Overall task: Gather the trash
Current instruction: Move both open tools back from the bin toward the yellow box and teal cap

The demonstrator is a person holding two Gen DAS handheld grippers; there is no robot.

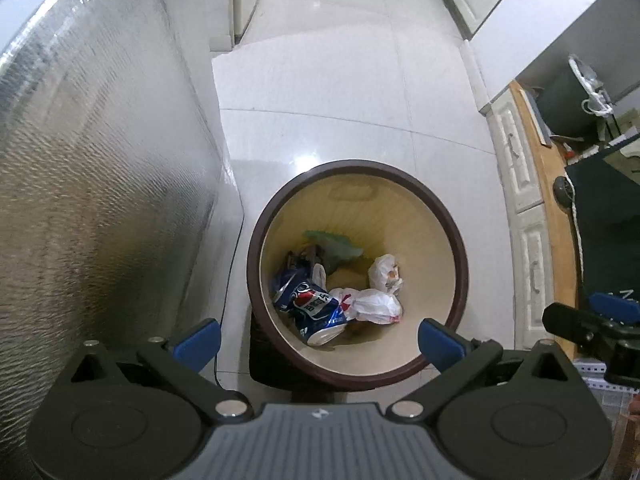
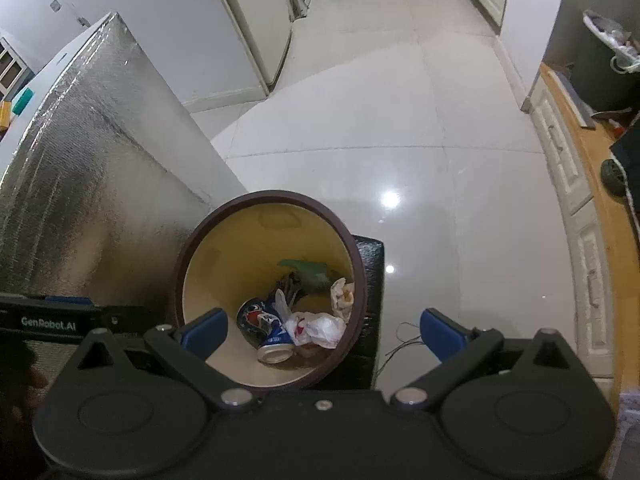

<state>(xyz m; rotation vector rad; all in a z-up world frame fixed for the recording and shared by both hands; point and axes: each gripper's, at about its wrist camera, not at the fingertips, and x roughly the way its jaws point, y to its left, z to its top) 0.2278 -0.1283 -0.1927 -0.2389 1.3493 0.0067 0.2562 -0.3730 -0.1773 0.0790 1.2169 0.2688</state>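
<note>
Both grippers hang above a round bin [image 1: 357,376] with a dark brown rim and a cream inside, and both point steeply down at it. The bin stands on a pale, glossy tiled floor [image 1: 340,92], right beside a tall cabinet [image 1: 100,184] wrapped in silvery, dimpled foil.

The left gripper [image 1: 319,338] has its blue fingers [image 1: 199,342] spread wide apart, with nothing between them; the bin's mouth shows in the gap. The right gripper [image 2: 323,334] is likewise wide open and empty, its left blue finger in front of the bin's near rim and its right one over bare floor.

The trash lies at the bottom of the bin. A crushed blue cola can [image 1: 316,308] lies on its side with its open end towards the camera. Touching it on the right is a crumpled white plastic bag [image 1: 374,304] with red print. A second, smaller white wad [image 1: 385,273] sits just behind that, against the bin's wall. Farther back lies a piece of green plastic [image 1: 334,245], with some dark scraps beside it that are too small to tell.

Under the near side of the bin, a black box-like thing [image 2: 370,280] shows on the floor. On the right runs a wooden surface [image 1: 546,184] above white drawers [image 1: 520,168], with dark clutter on top.
</note>
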